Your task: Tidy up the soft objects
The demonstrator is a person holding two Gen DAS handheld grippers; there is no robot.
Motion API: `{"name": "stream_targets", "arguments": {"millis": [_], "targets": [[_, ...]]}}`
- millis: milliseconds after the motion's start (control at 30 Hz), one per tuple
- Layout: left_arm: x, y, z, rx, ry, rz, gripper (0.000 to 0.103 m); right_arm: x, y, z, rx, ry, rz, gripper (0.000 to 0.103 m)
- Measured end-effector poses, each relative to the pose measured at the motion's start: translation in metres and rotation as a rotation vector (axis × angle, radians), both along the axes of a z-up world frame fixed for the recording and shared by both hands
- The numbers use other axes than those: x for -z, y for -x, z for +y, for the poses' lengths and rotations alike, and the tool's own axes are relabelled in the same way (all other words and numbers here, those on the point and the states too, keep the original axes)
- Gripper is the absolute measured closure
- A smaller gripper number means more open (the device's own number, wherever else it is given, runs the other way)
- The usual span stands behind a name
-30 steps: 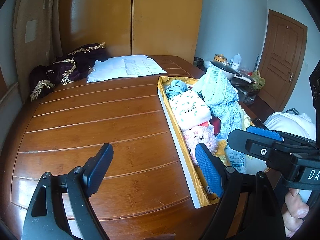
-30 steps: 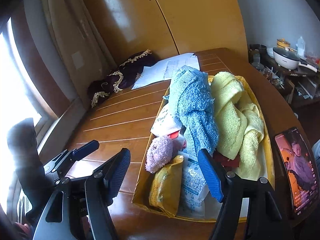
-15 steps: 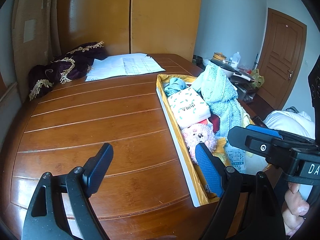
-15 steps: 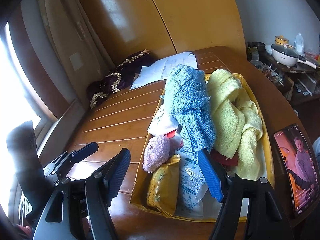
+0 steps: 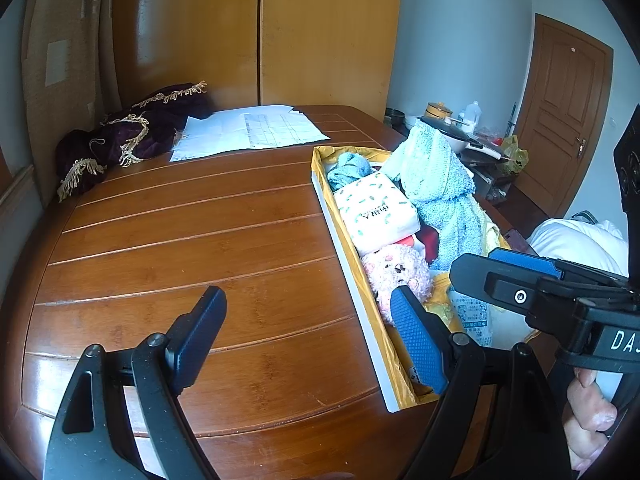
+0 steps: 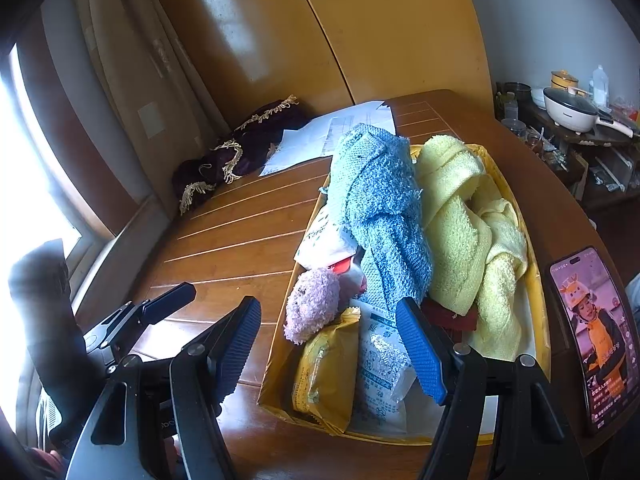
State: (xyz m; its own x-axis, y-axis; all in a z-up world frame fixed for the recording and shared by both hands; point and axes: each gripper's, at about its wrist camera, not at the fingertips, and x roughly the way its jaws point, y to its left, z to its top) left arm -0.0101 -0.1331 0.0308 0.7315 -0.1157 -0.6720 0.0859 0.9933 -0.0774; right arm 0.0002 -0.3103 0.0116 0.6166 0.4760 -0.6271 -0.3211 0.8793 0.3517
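Wooden table (image 5: 180, 240) fills the frame, wardrobe (image 5: 300, 32) across the top. Yellow tray (image 6: 540, 280) right of centre, heaped: blue towel (image 6: 384, 216), yellow towel (image 6: 460, 224), pink plush toy (image 6: 316, 304) at its near end. Papers (image 5: 248, 132) and a purple fringed cloth (image 5: 132, 136) upper left. Phone (image 6: 592, 332) at the right edge. Left gripper (image 5: 308, 340) spread wide, empty; right gripper (image 6: 332, 352) gaping over the tray.

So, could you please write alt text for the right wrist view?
The open right gripper hovers over a yellow box holding a blue towel, a yellow towel, a pink plush toy and snack packets on a wooden table.
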Motion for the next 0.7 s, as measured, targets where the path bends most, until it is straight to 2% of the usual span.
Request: {"name": "stream_targets", "arguments": {"millis": [700], "targets": [[0.0004,0.0000,-0.0011,0.005,-0.003,0.006,0.019,0.0025,-0.0002,-0.0009,0.002,0.000,0.001,0.031]]}}
